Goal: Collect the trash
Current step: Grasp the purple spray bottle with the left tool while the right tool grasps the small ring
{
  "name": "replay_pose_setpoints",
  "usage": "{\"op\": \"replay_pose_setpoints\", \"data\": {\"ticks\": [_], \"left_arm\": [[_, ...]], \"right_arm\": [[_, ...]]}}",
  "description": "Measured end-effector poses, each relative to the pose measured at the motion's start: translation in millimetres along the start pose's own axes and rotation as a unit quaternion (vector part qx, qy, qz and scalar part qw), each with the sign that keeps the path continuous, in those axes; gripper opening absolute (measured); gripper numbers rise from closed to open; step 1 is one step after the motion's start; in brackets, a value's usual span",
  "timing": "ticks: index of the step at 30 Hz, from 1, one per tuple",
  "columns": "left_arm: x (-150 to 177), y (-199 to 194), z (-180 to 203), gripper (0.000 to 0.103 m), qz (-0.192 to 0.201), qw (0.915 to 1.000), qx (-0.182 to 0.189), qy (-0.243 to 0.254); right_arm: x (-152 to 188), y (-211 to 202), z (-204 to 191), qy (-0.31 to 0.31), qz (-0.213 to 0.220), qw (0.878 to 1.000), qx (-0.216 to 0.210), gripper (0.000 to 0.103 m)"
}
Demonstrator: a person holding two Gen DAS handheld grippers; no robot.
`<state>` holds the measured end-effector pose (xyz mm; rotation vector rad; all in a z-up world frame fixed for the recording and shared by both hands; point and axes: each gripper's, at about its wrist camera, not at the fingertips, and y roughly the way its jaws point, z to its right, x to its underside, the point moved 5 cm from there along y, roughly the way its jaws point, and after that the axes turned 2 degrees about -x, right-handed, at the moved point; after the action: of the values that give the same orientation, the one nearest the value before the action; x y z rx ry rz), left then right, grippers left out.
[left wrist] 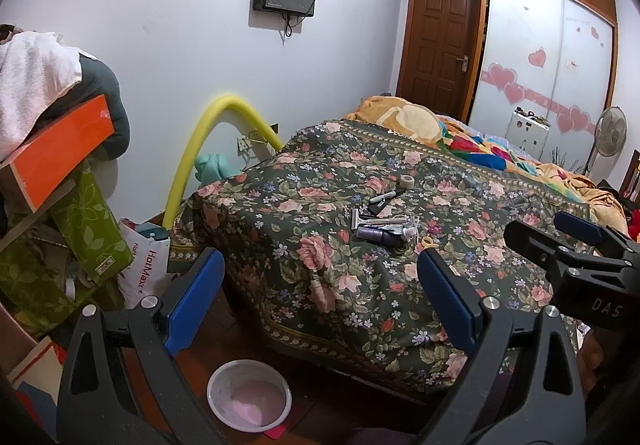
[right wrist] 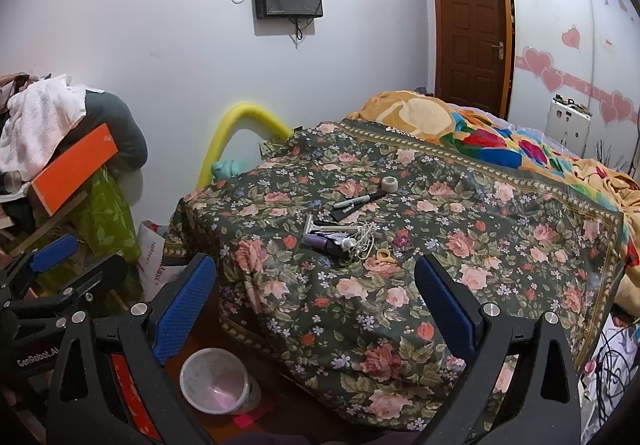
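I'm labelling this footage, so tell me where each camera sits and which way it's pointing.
Left wrist: on the left gripper, open, facing the floral bedspread; the right gripper shows at right.
Right wrist: on the right gripper, open, facing the same bed; the left gripper shows at left.
Shared: item pile, bucket.

On the bed [right wrist: 500,245] lie a tape roll [right wrist: 389,183], a marker [right wrist: 354,201] before it, then a razor [right wrist: 310,225] and tube [right wrist: 326,243]. A bowl [right wrist: 214,381] sits on the floor, left of the bed.
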<state>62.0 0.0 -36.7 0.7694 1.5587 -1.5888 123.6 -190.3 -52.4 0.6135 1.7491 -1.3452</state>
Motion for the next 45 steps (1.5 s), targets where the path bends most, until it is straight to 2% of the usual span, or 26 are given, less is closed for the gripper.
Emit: {"op": "replay_pose_setpoints", "data": {"ticks": [12,17,19,21,26,32,35,37,41,45], "left_arm": [[-4,66,29,0.097,-0.044,0.999,0.01,0.004],[2,112,44,0.097,-0.088,0.9959,0.019,-0.001],[5,129,49,0.097,-0.106,0.9942,0.02,-0.003],[9,150,54,0.096,-0.123,0.9921,0.02,-0.004],[18,192,64,0.088,-0.163,0.9864,0.025,-0.006],[30,236,76,0.073,-0.2,0.9795,0.028,0.007],[37,252,78,0.064,-0.219,0.975,0.037,-0.001],[39,262,78,0.06,-0.228,0.9728,0.043,-0.007],[39,280,75,0.058,-0.239,0.9693,0.05,-0.027],[32,292,72,0.057,-0.235,0.9689,0.058,-0.052]], "right_arm": [[6,46,50,0.006,-0.034,0.999,0.013,0.099],[12,79,72,0.01,-0.063,0.998,0.013,0.098],[15,92,79,0.013,-0.079,0.997,0.007,0.092],[18,105,87,0.018,-0.094,0.995,0.002,0.09],[24,140,102,0.039,-0.127,0.991,-0.018,0.082],[34,191,114,0.03,-0.174,0.984,-0.011,0.066],[37,213,117,0.019,-0.191,0.981,-0.01,0.054],[39,227,117,0.018,-0.202,0.979,-0.013,0.053],[43,250,115,0.016,-0.216,0.976,-0.014,0.052],[45,260,112,0.005,-0.217,0.976,-0.003,0.038]]}}
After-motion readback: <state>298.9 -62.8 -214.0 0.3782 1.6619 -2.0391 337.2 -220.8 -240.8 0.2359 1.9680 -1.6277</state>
